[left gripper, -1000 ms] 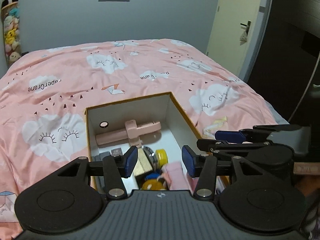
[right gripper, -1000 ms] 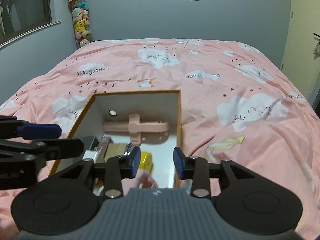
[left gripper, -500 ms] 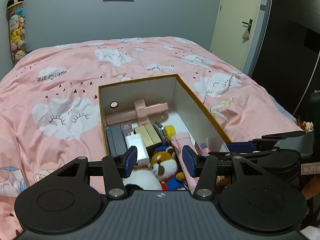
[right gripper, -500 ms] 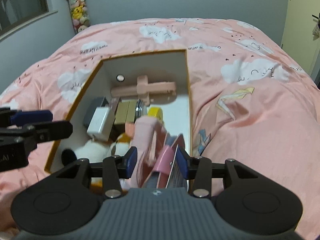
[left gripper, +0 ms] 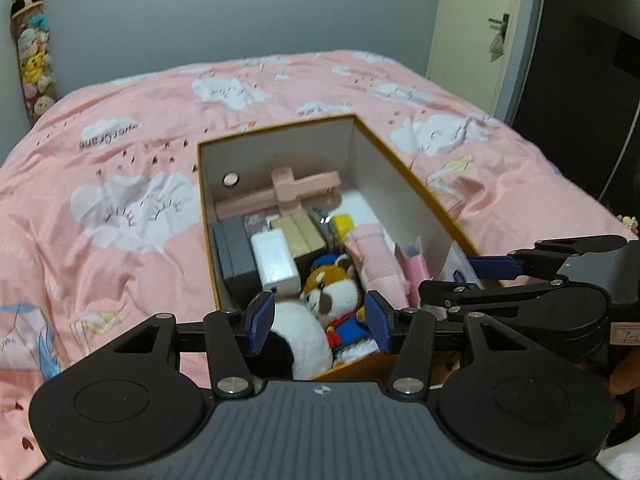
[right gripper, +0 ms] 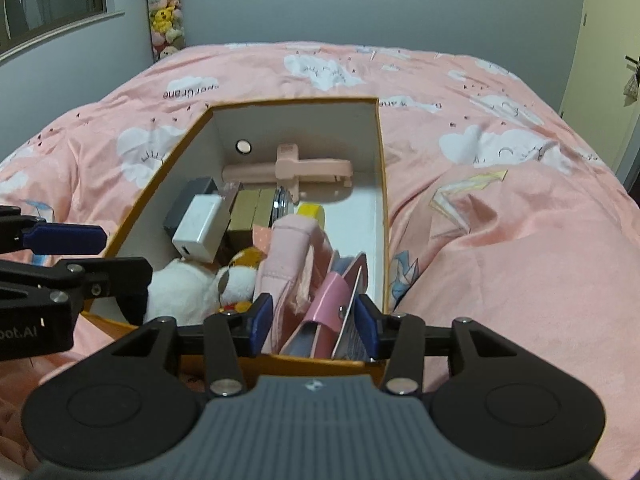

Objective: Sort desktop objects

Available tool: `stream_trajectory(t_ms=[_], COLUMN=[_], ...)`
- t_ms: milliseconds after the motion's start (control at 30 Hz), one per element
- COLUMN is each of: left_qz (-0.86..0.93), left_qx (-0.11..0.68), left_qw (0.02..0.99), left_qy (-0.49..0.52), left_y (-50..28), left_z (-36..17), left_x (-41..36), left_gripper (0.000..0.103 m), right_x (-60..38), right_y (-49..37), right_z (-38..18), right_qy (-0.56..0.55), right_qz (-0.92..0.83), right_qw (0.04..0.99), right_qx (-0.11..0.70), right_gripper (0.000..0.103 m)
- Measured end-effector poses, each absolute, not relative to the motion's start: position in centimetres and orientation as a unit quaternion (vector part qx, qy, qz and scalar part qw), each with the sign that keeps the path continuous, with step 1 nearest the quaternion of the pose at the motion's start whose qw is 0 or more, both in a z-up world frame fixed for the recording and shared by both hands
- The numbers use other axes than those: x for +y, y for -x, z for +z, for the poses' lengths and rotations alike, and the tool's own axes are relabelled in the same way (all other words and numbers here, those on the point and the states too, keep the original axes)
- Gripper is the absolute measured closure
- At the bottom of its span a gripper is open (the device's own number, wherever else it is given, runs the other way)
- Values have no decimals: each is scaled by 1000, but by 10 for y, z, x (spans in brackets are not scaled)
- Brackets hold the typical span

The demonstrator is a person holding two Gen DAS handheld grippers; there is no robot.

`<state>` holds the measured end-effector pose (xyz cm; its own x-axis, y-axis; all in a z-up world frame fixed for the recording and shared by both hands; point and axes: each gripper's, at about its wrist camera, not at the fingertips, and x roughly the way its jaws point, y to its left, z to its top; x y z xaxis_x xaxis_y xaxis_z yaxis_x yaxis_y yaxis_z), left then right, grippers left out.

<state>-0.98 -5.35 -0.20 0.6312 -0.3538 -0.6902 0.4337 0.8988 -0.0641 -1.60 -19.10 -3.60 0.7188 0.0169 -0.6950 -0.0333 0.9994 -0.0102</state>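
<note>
So there's an orange-edged box [left gripper: 404, 168] sitting on the pink cloud bedspread [left gripper: 120, 184], packed with stuff: a pink holder [right gripper: 292, 170] at the far wall, a white charger [left gripper: 275, 259] by a grey case [left gripper: 236, 254], plush toys [left gripper: 332, 300] at the near end. Left gripper [left gripper: 320, 322] hovers over the plushies, jaws apart, holding nothing. Right gripper [right gripper: 314, 326] has just been opening, with pink pouches [right gripper: 324, 308] between its pads; can't tell if they touch.

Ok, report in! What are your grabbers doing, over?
Left gripper open, empty, above the panda toy. Right gripper open, jaws just widening, over the pink pouch. Box packed full.
</note>
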Motion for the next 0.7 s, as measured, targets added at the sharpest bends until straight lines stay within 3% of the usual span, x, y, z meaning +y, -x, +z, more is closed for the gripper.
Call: stream_trajectory(t_ms=[333,467,600,700], left_qz=[-201,-197,-192,-190], left_qx=[411,420,424,434], left_qw=[888,885,884,880], left_qy=[-42,-46,-43,-36], left_y=[6,5,3,1], left_z=[-15,-18,-19,-22], left_x=[-48,-50,-49,-48], left_gripper=[17,16,15,15], right_x=[-182,-182,-181,-182], right_y=[19,20,22,21], right_z=[-44,-43,-42,-44], right_qy=[37,36,41,38], right_qz=[19,17,13,13], right_qw=[926,928,929,929], right_qx=[376,371,367,369], right_gripper=[48,48,40,39])
